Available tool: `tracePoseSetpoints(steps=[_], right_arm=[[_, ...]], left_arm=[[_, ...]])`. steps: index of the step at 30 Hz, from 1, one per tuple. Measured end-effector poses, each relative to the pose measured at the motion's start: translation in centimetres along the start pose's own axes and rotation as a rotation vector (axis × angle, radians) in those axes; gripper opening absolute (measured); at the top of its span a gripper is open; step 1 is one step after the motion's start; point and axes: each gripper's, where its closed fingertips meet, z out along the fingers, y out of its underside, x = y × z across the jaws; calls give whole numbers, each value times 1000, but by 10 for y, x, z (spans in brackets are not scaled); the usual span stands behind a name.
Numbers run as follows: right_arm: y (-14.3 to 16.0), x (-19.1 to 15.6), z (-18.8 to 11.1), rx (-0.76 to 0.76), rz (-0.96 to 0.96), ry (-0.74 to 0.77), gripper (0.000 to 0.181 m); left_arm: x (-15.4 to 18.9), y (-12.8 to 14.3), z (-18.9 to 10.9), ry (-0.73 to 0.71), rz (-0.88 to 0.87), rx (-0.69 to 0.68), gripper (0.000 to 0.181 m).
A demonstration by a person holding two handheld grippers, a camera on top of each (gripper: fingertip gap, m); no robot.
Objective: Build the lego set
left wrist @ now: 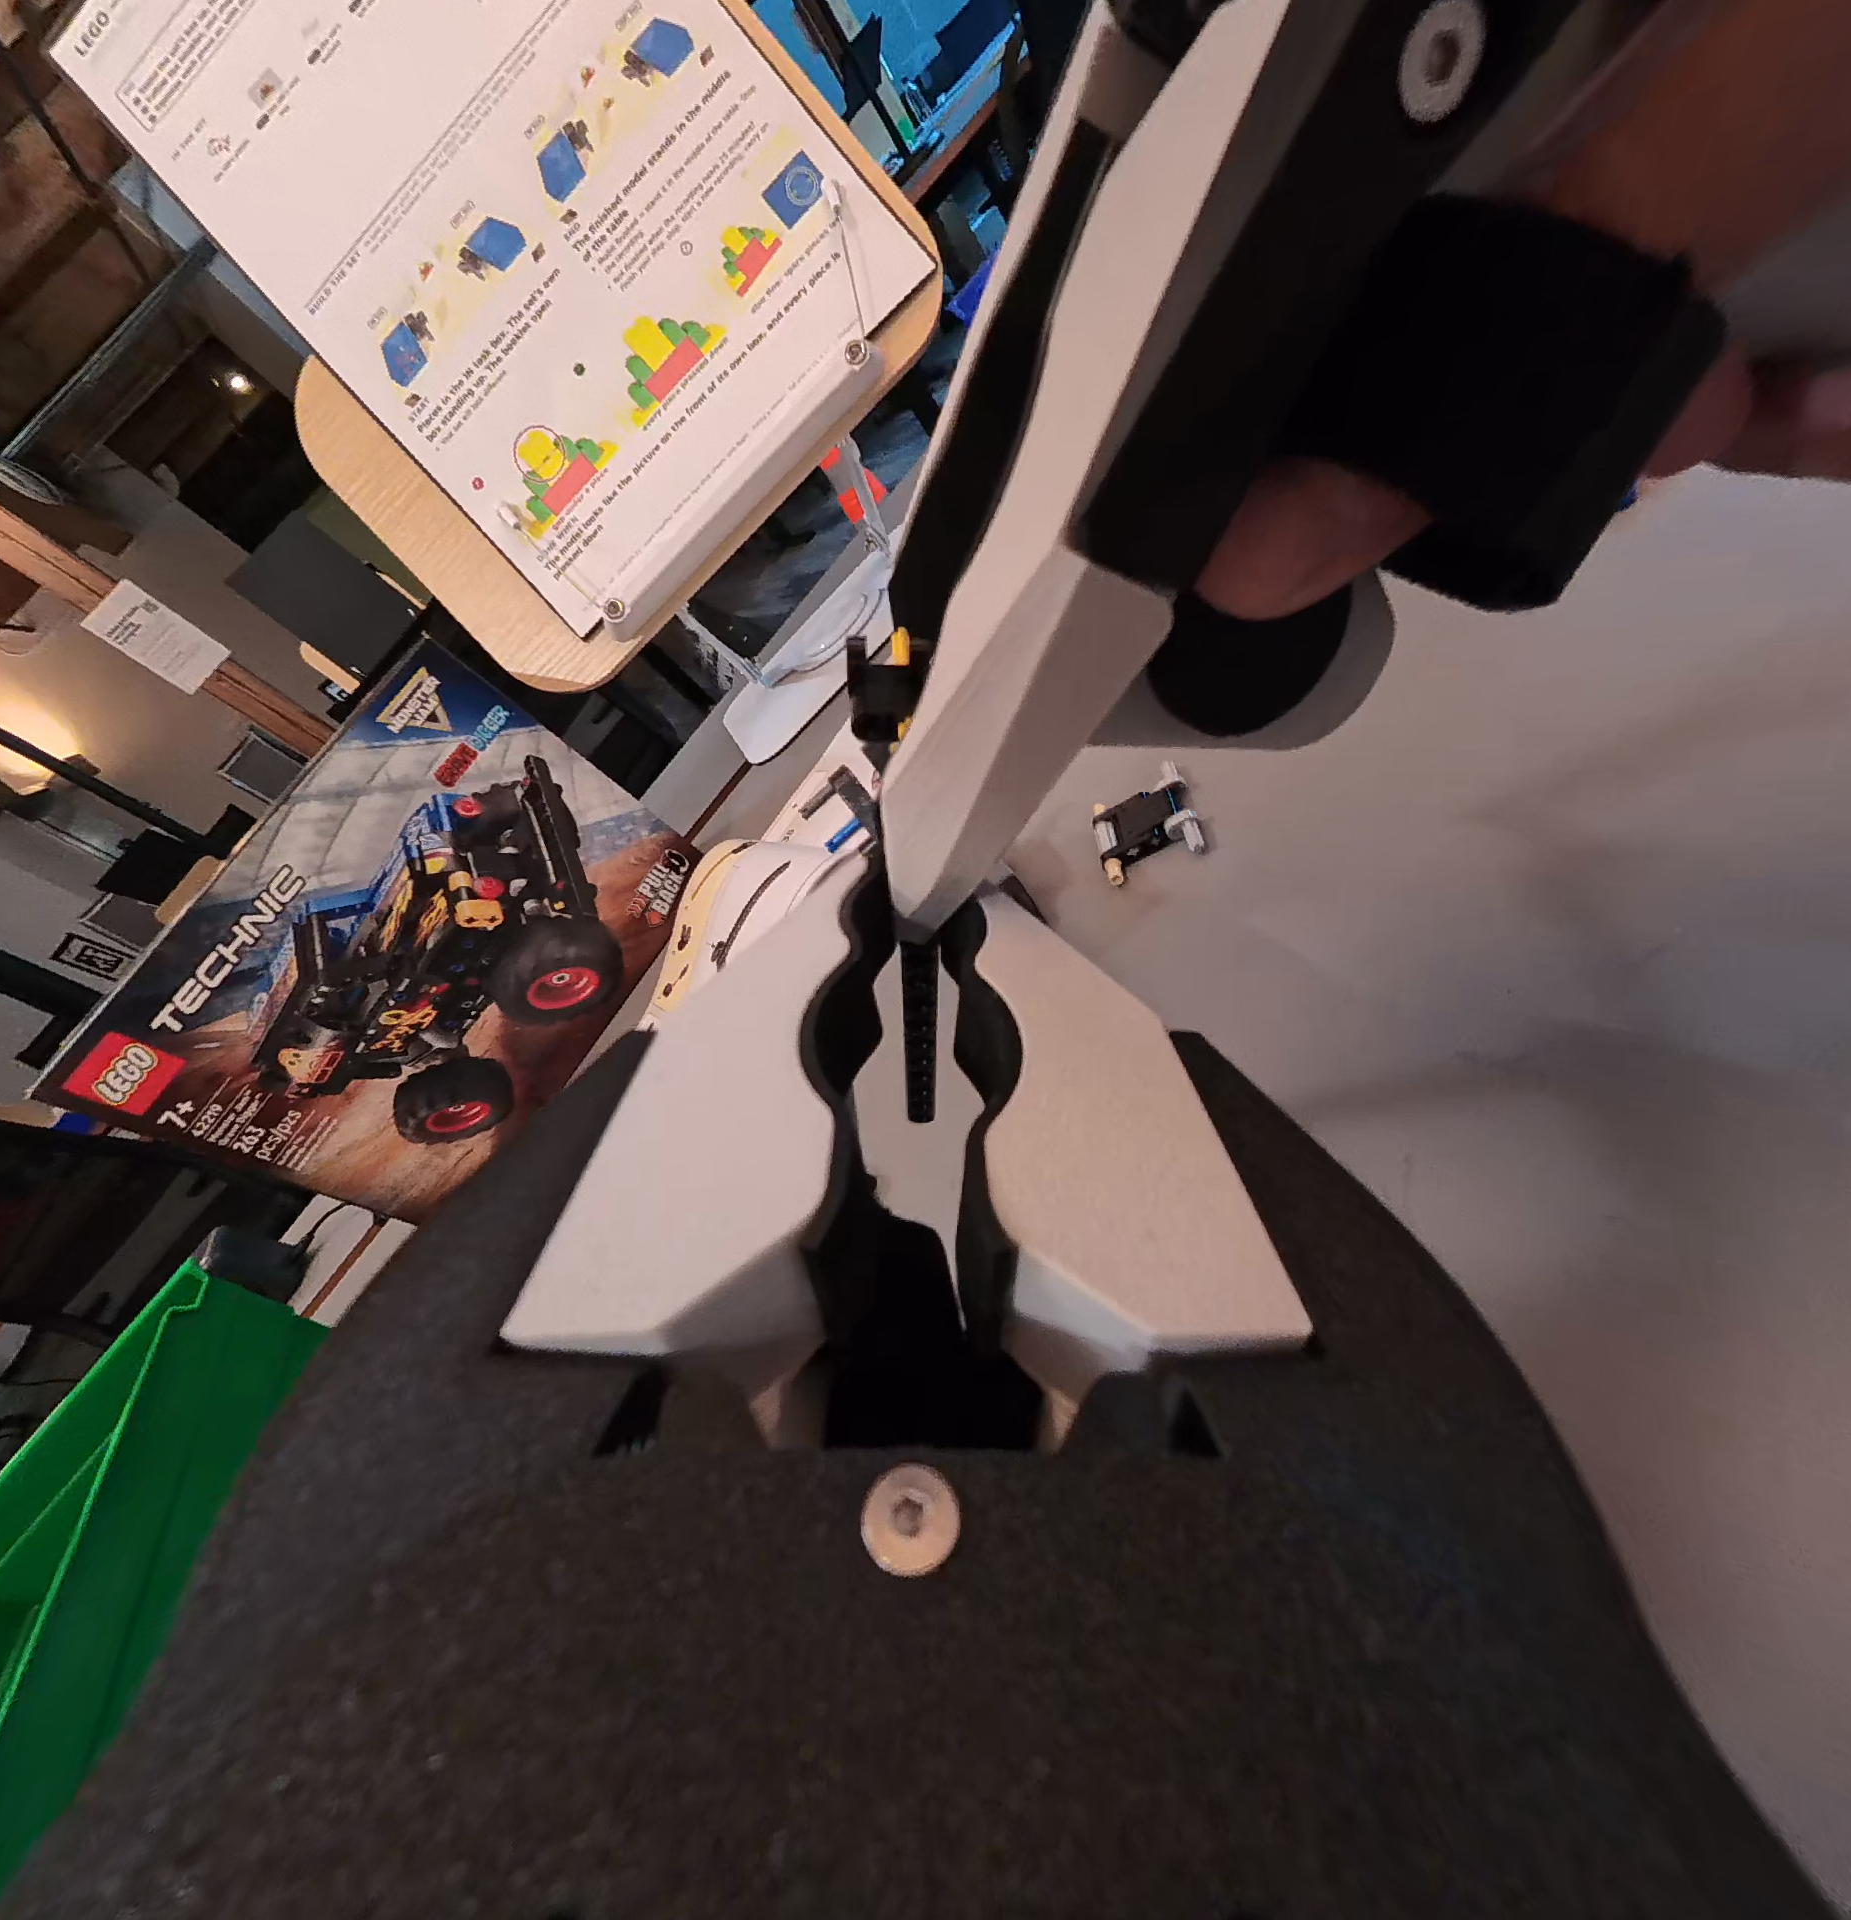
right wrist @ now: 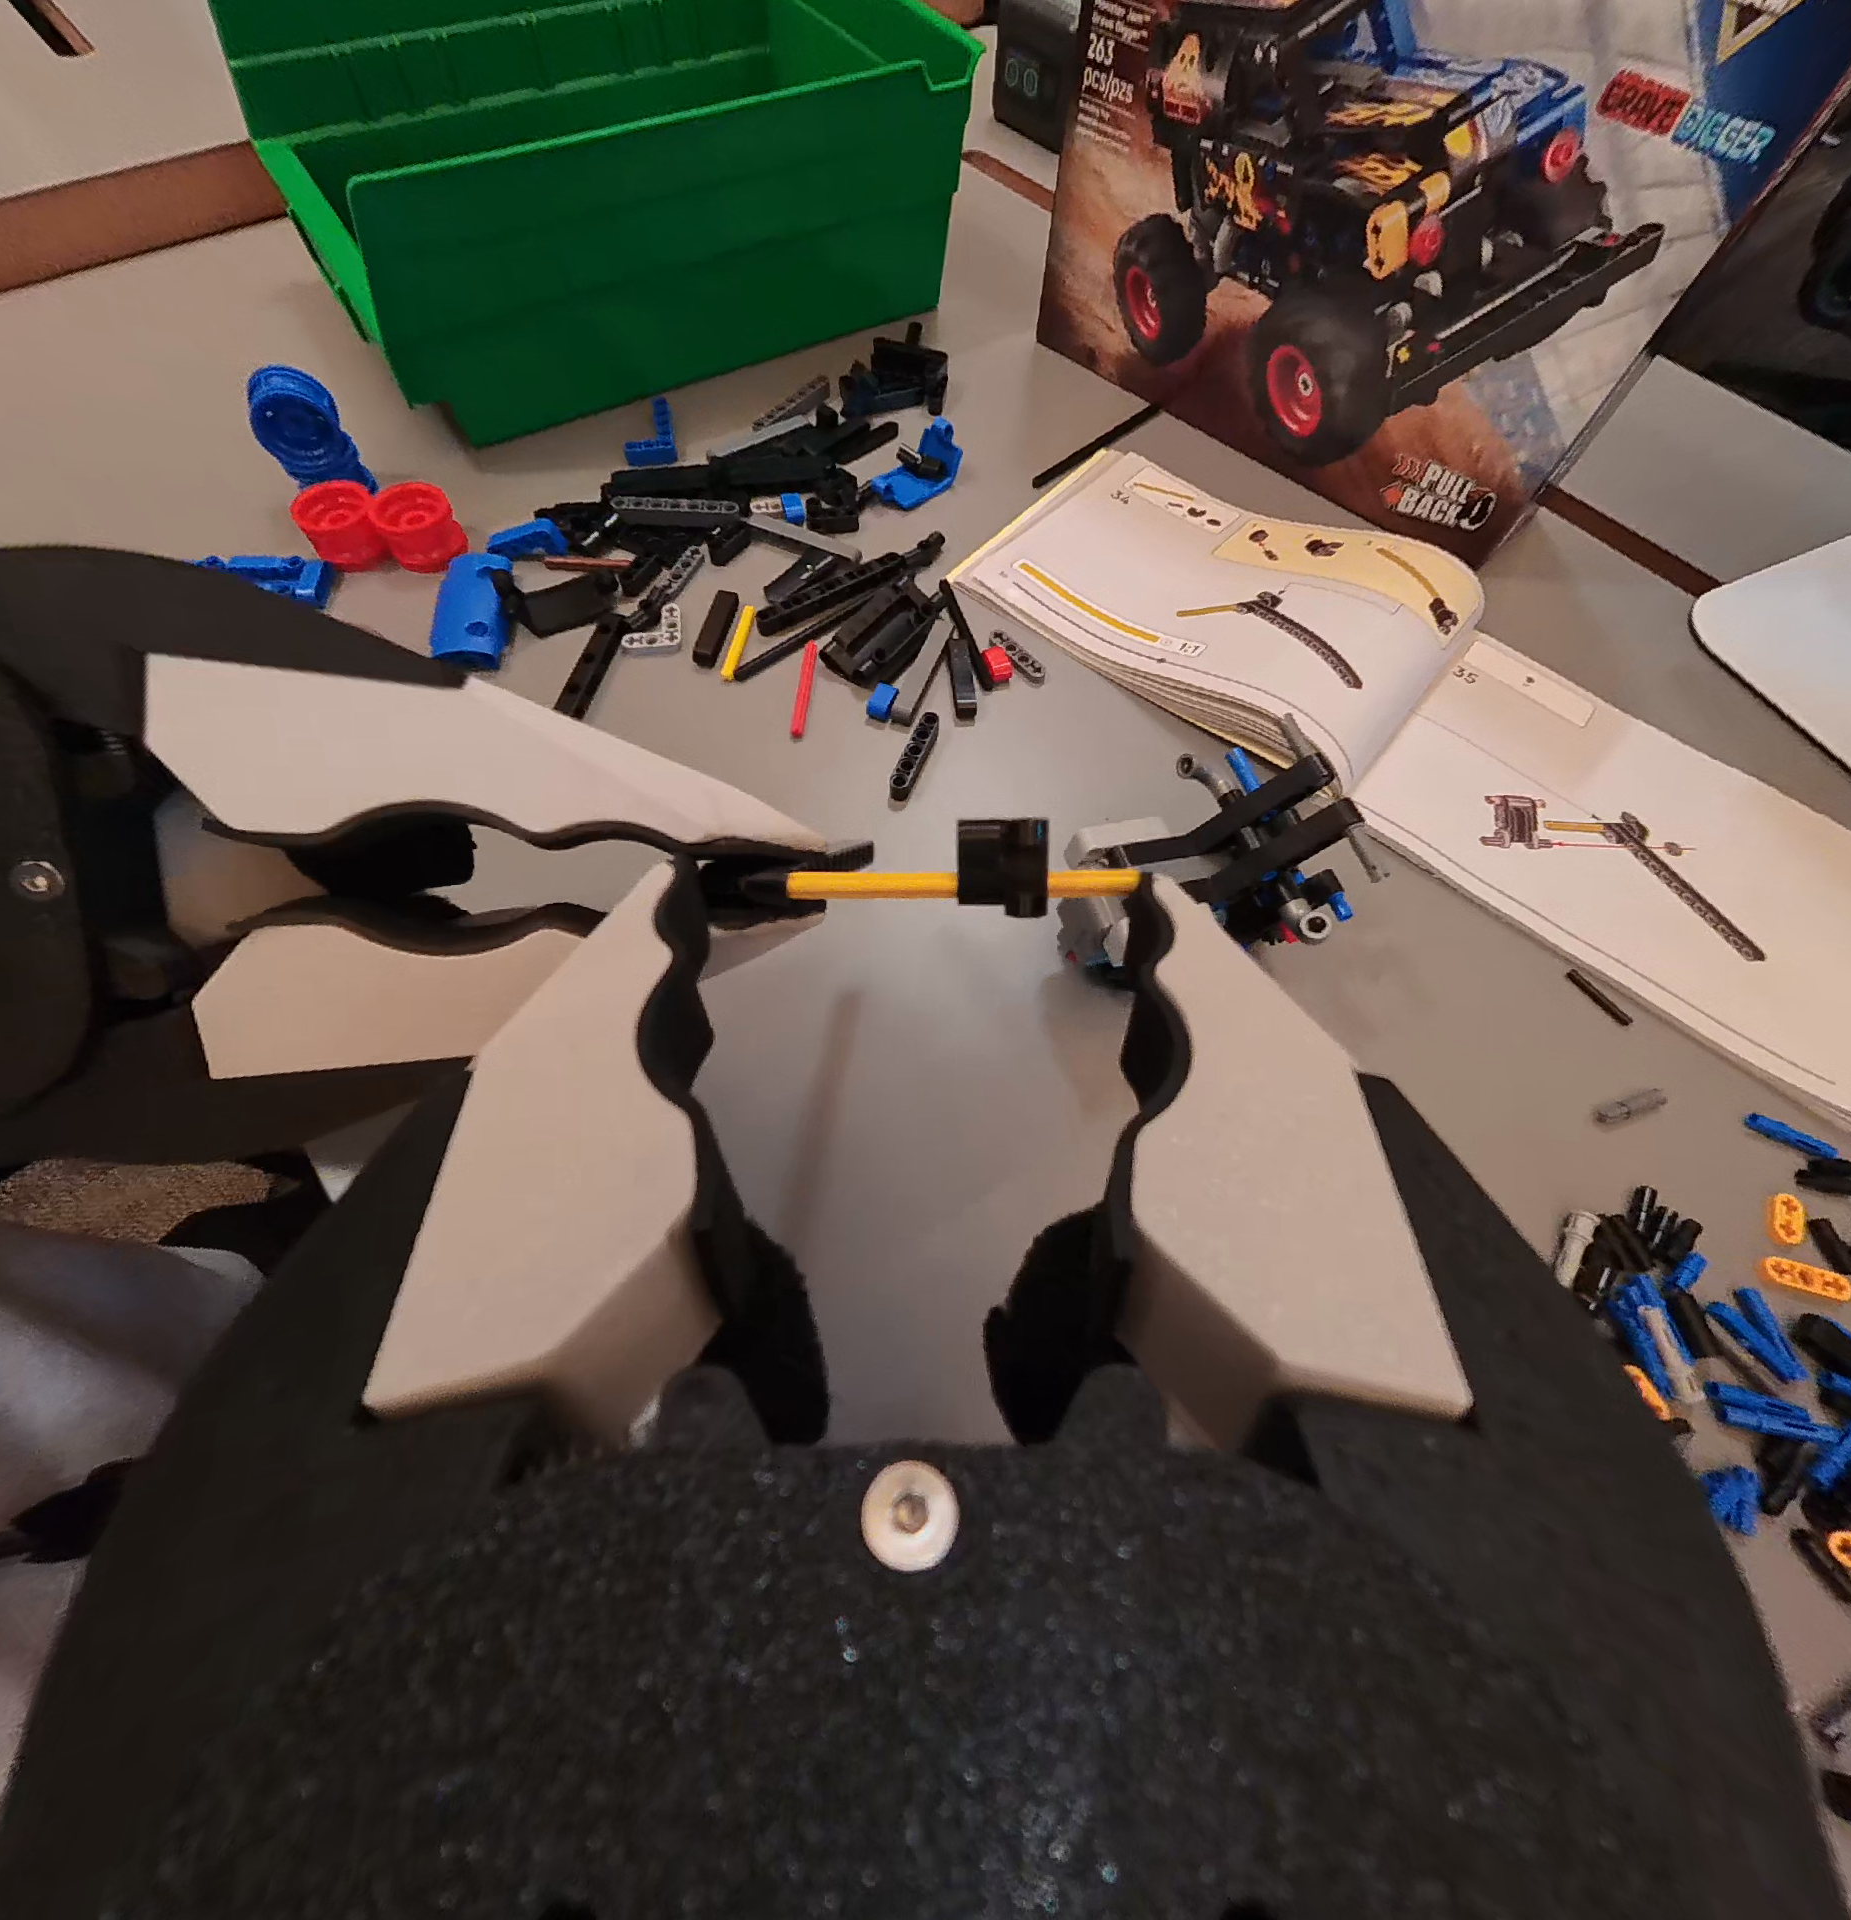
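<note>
Holding a long black beam (left wrist: 919, 1029) between its nearly closed fingers, the left gripper (left wrist: 913, 914) points its tips toward the right gripper (right wrist: 905, 883). In the right wrist view the left gripper (right wrist: 786, 878) comes in from the left side, and the beam end (right wrist: 843, 854) sticks out of its tips. A yellow axle (right wrist: 869, 884) runs from those tips across the front of the right gripper, with a small black connector (right wrist: 1002, 865) threaded on its middle. The right gripper is spread wide and grasps nothing; the axle lies across the gap between its two fingertips, and I cannot tell if the tips touch it. Just beyond its right fingertip stands a small part-built assembly (right wrist: 1227, 862) on the grey table (right wrist: 900, 1143). Further ahead lie an open instruction booklet (right wrist: 1420, 727), a pile of loose pieces (right wrist: 755, 561), a green bin (right wrist: 630, 187) and the set box (right wrist: 1420, 239).
</note>
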Motion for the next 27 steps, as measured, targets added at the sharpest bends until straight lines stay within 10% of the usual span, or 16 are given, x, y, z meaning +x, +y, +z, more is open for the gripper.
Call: tracePoseSetpoints(steps=[16, 27], right_arm=[[4, -2, 3, -26, -34, -25, 72], [4, -4, -4, 77, 214, -369, 72]], left_arm=[[2, 3, 4, -18, 57, -24, 7], [5, 2, 4, 77, 59, 55, 6]])
